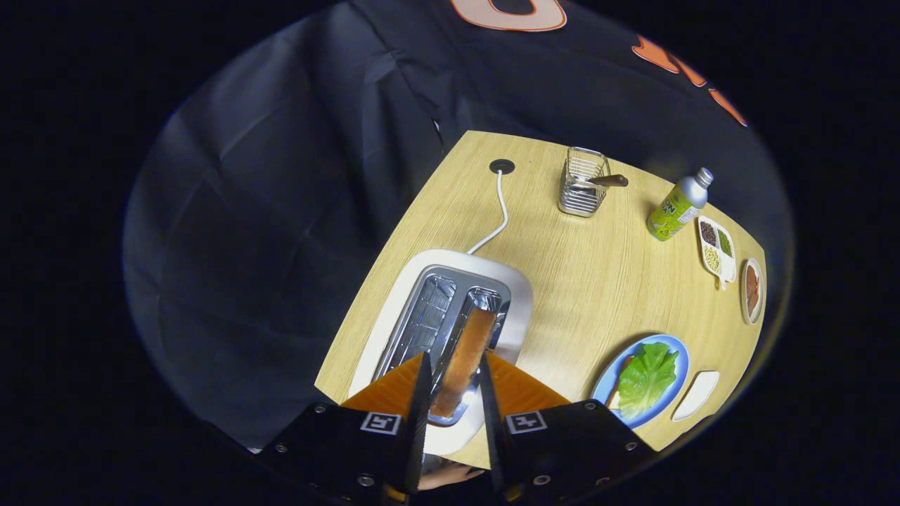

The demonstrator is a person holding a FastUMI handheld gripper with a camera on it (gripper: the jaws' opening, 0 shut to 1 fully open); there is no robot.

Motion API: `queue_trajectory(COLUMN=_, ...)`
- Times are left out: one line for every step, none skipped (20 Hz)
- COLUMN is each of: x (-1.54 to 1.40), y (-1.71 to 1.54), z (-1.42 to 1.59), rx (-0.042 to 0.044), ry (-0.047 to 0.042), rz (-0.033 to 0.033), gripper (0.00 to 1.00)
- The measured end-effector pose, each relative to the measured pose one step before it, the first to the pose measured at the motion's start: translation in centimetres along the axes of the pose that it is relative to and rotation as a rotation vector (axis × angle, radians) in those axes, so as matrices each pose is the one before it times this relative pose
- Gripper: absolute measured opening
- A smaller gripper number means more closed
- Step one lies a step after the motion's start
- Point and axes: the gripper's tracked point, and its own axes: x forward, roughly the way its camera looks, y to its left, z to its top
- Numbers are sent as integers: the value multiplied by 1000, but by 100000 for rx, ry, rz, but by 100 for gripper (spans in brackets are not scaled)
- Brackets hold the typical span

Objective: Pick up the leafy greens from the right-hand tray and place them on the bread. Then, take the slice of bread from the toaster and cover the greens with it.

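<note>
I am looking down on the desk [583, 281], and by my reading the first half of the job is done. On the right near side sits the blue plate [673, 351], and the greens [647, 378] already lie spread on it, with a pale edge of bread [614, 399] peeking out beneath them, so I judge the leaf to be placed. Just right of the plate is a small white tray [696, 395], bare as far as I can see, which I take to be where the greens came from. What is left is the second half. The toaster [450, 323] stands at the near left of the desk, its cord [496, 218] running to the far side, and the slice [465, 360] is upright in its right slot. My gripper [453, 372] hangs over that slot, the jaws narrow, one either side of the slice; whether they press on it I cannot tell. In my judgement the slice is not yet lifted out, so it must next be raised, carried right and laid over the greens.
</note>
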Motion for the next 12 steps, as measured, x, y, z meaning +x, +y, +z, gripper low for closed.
queue_trajectory(x=219, y=-44, z=-138, rx=919, ry=534, rz=-260, gripper=37)
queue_trajectory(x=90, y=93, z=368, rx=620, ry=-930, rz=54, gripper=34)
queue_trajectory(x=104, y=147, z=212, rx=777, ry=-271, rz=173, gripper=30)
queue_trajectory(x=-101, y=296, z=198, rx=893, ry=-956, rz=856, gripper=28)
queue_trajectory(x=243, y=-63, z=141, rx=-469, ry=-210, rz=-422, gripper=23)
queue_trajectory(x=21, y=-86, z=-196, rx=-241, ry=706, rz=-146, gripper=21)
queue_trajectory(x=77, y=250, z=-207, rx=-96, ry=388, rz=-33, gripper=21)
queue_trajectory(x=91, y=-25, z=239, rx=-421, ry=-854, rz=-493, gripper=21)
queue_trajectory(x=40, y=90, z=21, rx=572, ry=-197, rz=93, gripper=22)
queue_trajectory(x=90, y=55, z=61, rx=-175, ry=-337, rz=-442, gripper=21)
queue_trajectory(x=45, y=-106, z=1, rx=-1027, ry=-139, rz=-582, gripper=21)
queue_trajectory(x=48, y=-241, z=-112, rx=-965, ry=-183, rz=-813, gripper=21)
